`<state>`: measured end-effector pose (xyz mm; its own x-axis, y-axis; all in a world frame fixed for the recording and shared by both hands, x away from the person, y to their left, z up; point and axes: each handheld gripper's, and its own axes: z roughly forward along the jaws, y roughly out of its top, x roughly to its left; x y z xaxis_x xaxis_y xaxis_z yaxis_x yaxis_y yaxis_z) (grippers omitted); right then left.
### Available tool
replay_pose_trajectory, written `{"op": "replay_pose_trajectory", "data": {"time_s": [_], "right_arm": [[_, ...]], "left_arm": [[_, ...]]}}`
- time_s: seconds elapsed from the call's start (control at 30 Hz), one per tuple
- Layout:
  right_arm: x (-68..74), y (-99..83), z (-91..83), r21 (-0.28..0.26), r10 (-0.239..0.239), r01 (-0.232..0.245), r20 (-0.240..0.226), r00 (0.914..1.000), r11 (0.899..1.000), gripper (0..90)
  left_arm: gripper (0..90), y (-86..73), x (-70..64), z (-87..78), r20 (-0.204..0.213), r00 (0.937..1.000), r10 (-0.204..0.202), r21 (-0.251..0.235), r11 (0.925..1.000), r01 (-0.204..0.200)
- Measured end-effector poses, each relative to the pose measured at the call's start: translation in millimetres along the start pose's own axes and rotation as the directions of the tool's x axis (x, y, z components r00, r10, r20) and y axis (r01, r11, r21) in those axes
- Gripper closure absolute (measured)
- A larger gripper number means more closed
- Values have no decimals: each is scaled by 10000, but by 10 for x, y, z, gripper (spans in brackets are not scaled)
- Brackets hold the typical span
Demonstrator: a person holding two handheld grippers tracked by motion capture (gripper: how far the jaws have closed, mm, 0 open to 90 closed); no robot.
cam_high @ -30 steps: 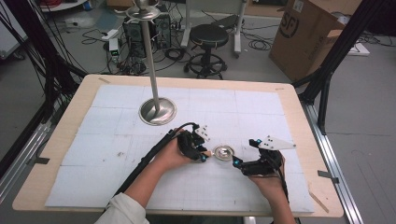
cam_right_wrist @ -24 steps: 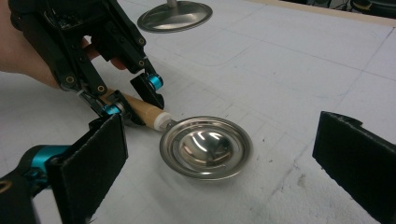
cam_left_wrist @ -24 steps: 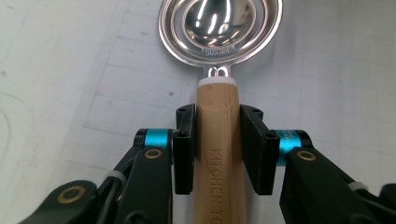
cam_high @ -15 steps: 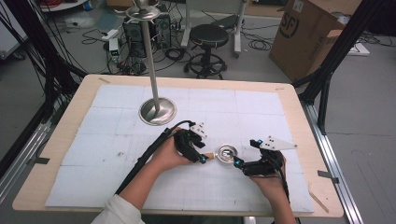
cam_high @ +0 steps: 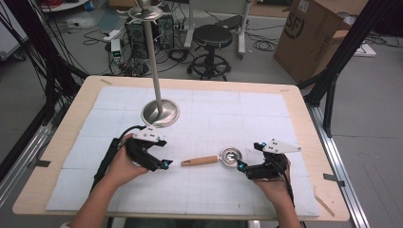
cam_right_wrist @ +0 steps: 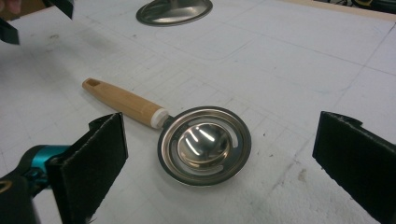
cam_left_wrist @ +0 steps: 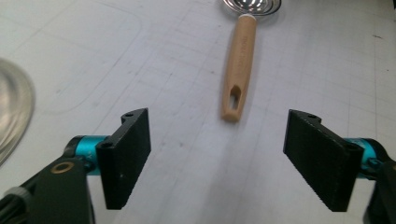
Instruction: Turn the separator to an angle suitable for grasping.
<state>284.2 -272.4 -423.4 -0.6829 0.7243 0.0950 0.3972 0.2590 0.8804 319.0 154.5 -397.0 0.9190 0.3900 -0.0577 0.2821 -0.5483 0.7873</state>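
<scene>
Change: left gripper (cam_high: pixel 167 164) has drawn back from the strainer (cam_high: pixel 231 156), leaving it free, likely for a fresh grasp | Tongs: both spread wide, empty; right gripper (cam_high: pixel 241 166) just beside its bowl | Place: strainer nearer the bench's (cam_high: pixel 304 123) front edge; stand (cam_high: pixel 160 112) beyond.

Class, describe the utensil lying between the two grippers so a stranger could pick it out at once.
On the white mat, look nearer the person than the metal stand. Between the left gripper and right gripper lies a strainer: the one thing with a wooden handle and a round steel bowl.
</scene>
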Motion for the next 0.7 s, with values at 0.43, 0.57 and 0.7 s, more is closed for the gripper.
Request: {"op": "replay_pose_trajectory", "data": {"time_s": [0.43,0.57,0.7], "right_arm": [[27,-18,-9,136,-91,90,68,9999,9999,18],[19,-20,8,220,-76,75,35,10000,9997,18],[22,-16,30,255,-101,101,2,9999,9996,18]], "left_arm": [[17,-481,75,-503,-722,9940,-824,-2475,9669,621],[16,-527,95,-543,-934,9919,-864,-2487,9667,608],[16,-545,98,-540,-1041,9912,-819,-2381,9697,551]]}}
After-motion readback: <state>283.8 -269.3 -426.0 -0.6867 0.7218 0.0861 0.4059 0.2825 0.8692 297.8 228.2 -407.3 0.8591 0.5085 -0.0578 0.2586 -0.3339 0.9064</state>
